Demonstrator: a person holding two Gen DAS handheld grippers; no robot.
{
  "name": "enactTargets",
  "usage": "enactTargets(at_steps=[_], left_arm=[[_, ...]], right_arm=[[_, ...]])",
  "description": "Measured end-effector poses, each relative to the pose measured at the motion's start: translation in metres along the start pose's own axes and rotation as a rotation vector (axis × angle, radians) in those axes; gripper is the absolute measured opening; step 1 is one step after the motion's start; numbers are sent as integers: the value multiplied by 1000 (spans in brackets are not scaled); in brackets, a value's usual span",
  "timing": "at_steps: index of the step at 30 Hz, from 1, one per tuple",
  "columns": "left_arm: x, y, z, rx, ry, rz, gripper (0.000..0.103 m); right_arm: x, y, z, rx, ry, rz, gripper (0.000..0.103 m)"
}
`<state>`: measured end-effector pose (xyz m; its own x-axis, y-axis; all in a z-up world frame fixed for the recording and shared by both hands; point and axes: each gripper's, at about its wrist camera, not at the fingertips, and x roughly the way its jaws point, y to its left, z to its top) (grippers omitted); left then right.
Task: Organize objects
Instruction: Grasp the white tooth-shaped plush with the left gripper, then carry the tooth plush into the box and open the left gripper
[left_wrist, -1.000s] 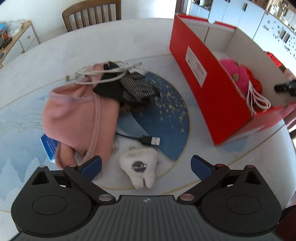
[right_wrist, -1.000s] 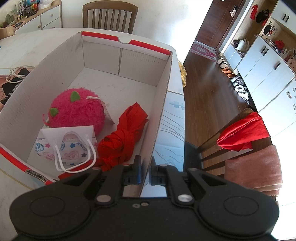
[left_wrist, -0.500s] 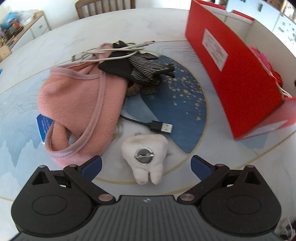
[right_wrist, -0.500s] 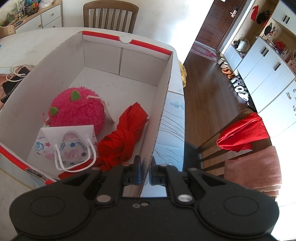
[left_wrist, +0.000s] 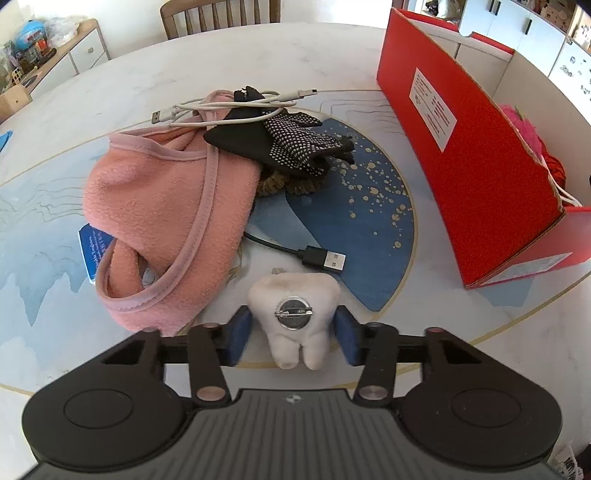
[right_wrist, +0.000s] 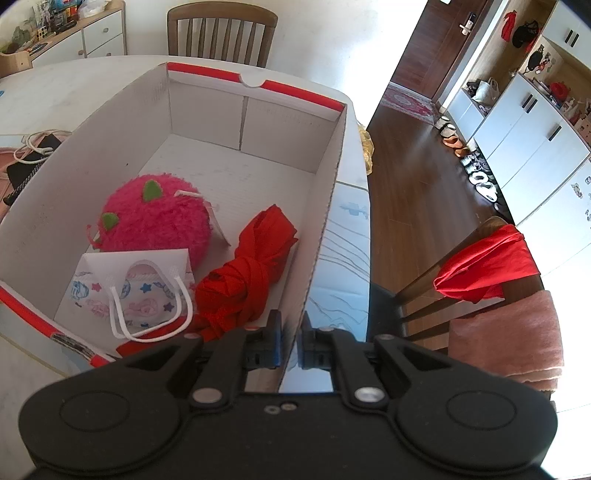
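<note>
A white tooth plush (left_wrist: 293, 291) with a metal pin badge lies on the table, and my left gripper (left_wrist: 291, 332) is closing on it. Both blue pads touch its sides. Beyond it lie a black USB cable (left_wrist: 321, 258), a pink fleece cloth (left_wrist: 159, 210), a black dotted glove (left_wrist: 291, 147) and a white cable (left_wrist: 221, 109). The red box (left_wrist: 472, 166) stands to the right. My right gripper (right_wrist: 290, 336) is shut on the box's right wall (right_wrist: 325, 206). Inside the box lie a pink plush ball (right_wrist: 159, 218), a red cloth (right_wrist: 243, 280) and a face mask (right_wrist: 136, 291).
A blue card (left_wrist: 94, 247) peeks out from under the pink cloth. A wooden chair (left_wrist: 218, 14) stands at the table's far side and a sideboard (left_wrist: 55, 55) at the far left. Another chair (right_wrist: 484, 266) draped with red cloth stands right of the table edge.
My left gripper has come down closer over the tooth plush and its jaws have swung in from wide open to touch the plush's sides. The right gripper and box are unchanged.
</note>
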<state>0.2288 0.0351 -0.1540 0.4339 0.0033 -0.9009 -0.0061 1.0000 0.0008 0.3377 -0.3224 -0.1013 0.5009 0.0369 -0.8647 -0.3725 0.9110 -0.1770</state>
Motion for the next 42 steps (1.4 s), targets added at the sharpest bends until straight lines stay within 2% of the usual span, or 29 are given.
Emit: enactTargets(at_steps=[8,16,24,42], left_arm=[[-18,3,10,-27,-13,-42,46],[-52,-14,35,39,-35,-99,46],[-86,-38,69,127,-96,-136,46],[-85,-103,134,301,-107,-193,46]], right_arm=[[-1,-3,-2,0,0,0,7],[-1,-1,-1,-1,-1,-1,7],[-1,3,-1,-18,-8,-1,6],[0,8,0,-45,-16,5,7]])
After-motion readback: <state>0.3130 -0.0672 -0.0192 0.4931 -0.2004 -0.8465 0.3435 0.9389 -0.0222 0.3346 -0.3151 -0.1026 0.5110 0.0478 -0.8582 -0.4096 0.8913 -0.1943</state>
